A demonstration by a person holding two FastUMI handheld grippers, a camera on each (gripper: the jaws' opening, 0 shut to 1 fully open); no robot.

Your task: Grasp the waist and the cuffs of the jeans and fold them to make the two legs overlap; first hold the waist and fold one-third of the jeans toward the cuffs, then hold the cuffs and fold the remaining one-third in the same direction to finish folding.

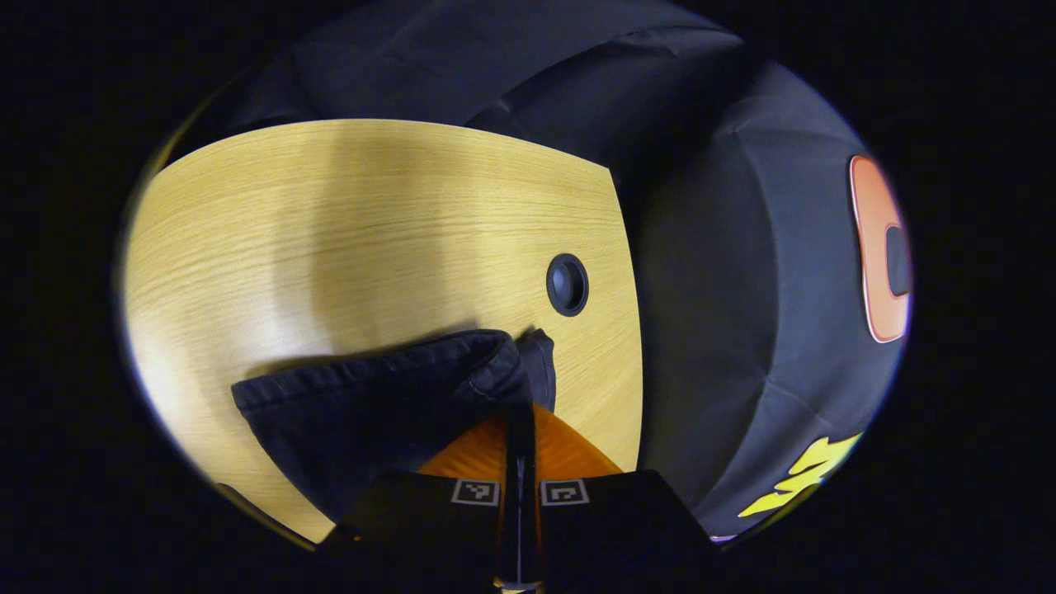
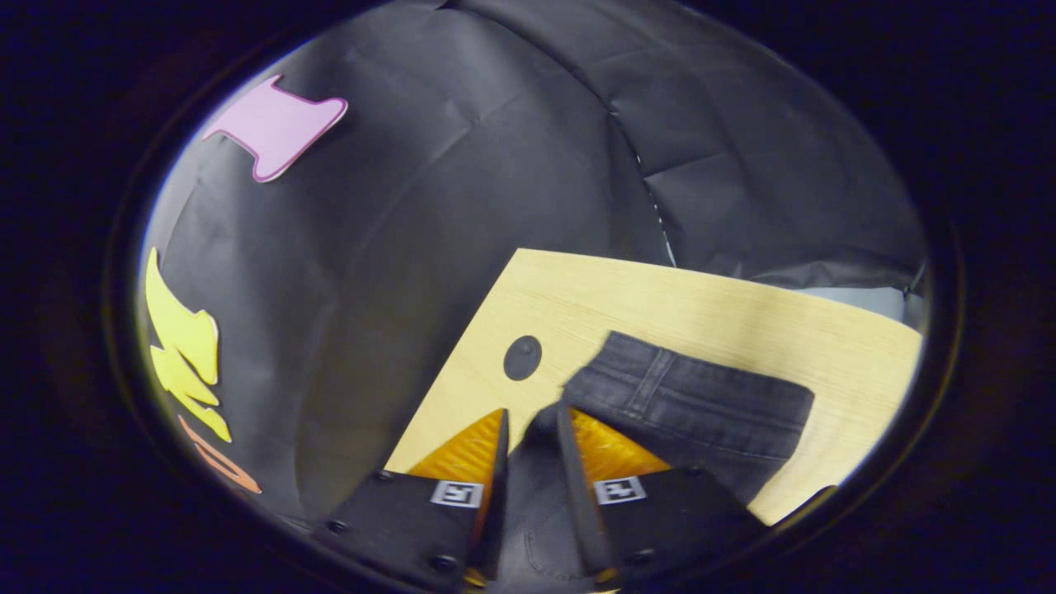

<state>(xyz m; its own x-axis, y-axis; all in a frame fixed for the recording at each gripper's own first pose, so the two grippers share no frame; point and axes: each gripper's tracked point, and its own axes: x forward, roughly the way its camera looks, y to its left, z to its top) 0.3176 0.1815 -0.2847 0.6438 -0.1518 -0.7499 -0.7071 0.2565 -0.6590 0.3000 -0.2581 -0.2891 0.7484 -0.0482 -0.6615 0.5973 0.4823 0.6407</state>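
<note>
Between each hand-held gripper's fingers [image 1: 520,429] — jeans [image 2: 693,404]

One pair of dark denim jeans [image 1: 388,404], beyond the fingers; one pale wooden table [image 1: 346,239] with one round black hole [image 1: 568,285]; two grippers.

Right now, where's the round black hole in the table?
In the left gripper view the hole sits near the table's right edge, just above the jeans; in the right gripper view it's left of the jeans.
</note>
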